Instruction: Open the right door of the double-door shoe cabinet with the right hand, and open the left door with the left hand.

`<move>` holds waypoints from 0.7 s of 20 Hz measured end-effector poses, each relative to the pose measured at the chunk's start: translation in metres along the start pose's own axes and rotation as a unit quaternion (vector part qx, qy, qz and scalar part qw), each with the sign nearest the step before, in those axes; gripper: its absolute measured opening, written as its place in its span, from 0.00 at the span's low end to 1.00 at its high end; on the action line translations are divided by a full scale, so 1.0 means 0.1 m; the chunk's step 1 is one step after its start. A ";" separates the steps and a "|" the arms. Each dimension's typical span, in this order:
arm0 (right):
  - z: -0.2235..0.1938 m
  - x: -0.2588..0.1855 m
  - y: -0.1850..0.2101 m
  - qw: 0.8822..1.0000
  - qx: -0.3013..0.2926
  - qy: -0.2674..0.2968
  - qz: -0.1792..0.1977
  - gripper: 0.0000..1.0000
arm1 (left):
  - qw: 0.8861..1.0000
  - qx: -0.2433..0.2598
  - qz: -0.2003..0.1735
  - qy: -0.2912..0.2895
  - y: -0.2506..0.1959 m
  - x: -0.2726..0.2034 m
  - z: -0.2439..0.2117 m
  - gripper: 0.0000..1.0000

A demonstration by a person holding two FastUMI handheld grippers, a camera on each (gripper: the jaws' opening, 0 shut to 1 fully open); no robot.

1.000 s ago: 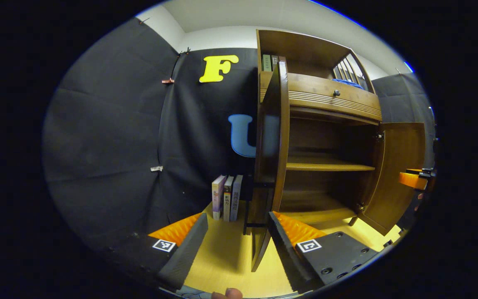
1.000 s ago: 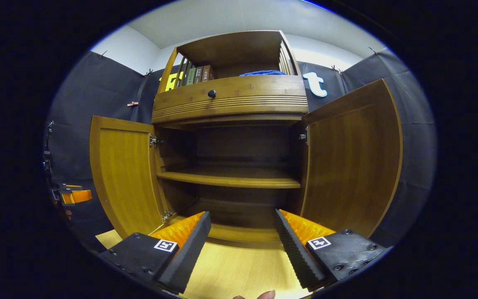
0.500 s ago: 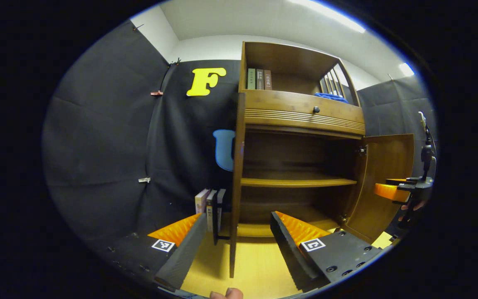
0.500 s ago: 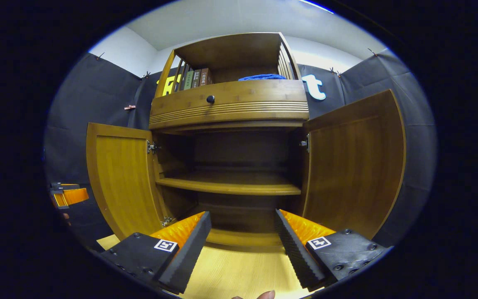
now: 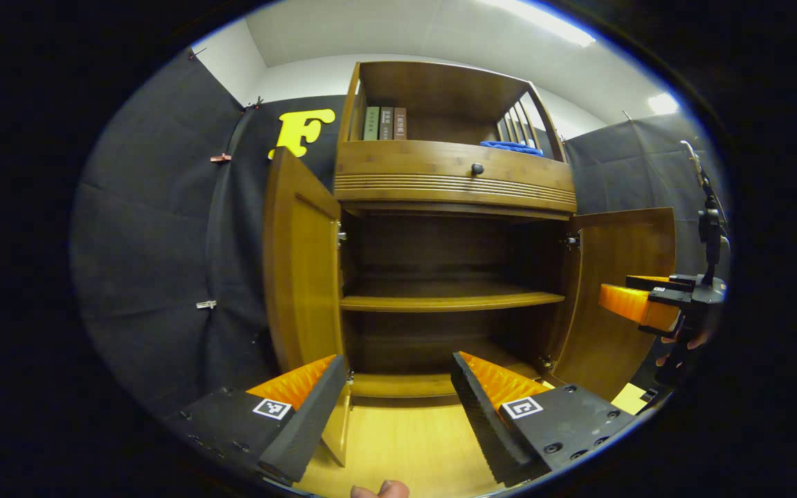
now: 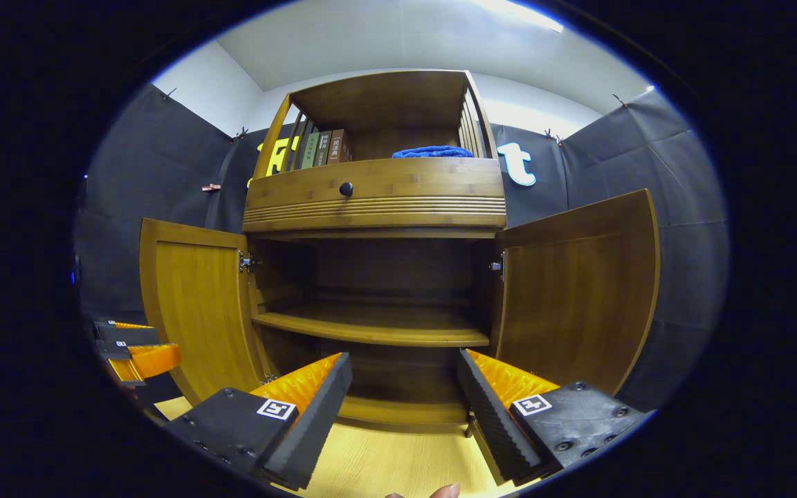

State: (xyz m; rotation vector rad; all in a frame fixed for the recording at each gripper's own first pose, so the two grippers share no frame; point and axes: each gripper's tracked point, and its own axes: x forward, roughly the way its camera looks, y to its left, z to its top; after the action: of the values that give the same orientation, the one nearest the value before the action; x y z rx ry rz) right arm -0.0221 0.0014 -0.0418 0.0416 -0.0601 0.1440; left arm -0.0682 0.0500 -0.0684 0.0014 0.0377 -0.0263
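Observation:
The wooden shoe cabinet (image 5: 454, 187) stands straight ahead with both lower doors swung wide. Its left door (image 5: 301, 277) and right door (image 5: 620, 290) frame an empty inner shelf (image 5: 447, 301). My left gripper (image 5: 397, 373) is open in front of the cabinet's base, with nothing between its fingers, and the left door's lower corner lies just behind one finger. In the right gripper view the left door (image 6: 198, 304) and right door (image 6: 578, 290) also hang wide. My right gripper (image 6: 404, 366) is open and holds nothing. Each gripper appears at the other view's edge: the right gripper (image 5: 630, 296), the left gripper (image 6: 142, 344).
Above the doors is a drawer with a dark knob (image 5: 477, 169). On the top shelf stand several books (image 5: 385, 123) beside a blue cloth (image 5: 512, 146). Pale wooden floor (image 5: 405, 443) runs under the grippers. Black cloth walls close in on both sides.
The left gripper has come away from the left door's edge and turned right to face the cabinet; that door now stands wide. The right gripper has barely moved, tilting slightly upward.

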 end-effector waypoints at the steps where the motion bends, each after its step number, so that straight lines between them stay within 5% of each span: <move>1: 0.01 0.00 0.00 1.000 0.001 -0.001 -0.002 1.00 | 1.000 0.002 -0.003 -0.002 -0.05 0.04 0.03 0.95; 14: 0.00 -0.06 0.00 1.000 -0.001 -0.002 -0.010 1.00 | 0.999 0.002 -0.036 -0.006 -0.43 0.33 0.07 0.95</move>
State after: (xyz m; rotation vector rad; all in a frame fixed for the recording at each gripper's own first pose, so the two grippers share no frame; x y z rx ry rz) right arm -0.0276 0.0005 -0.0423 0.0405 -0.0638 0.1234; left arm -0.0359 0.0066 -0.0630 0.0037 0.0251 -0.0983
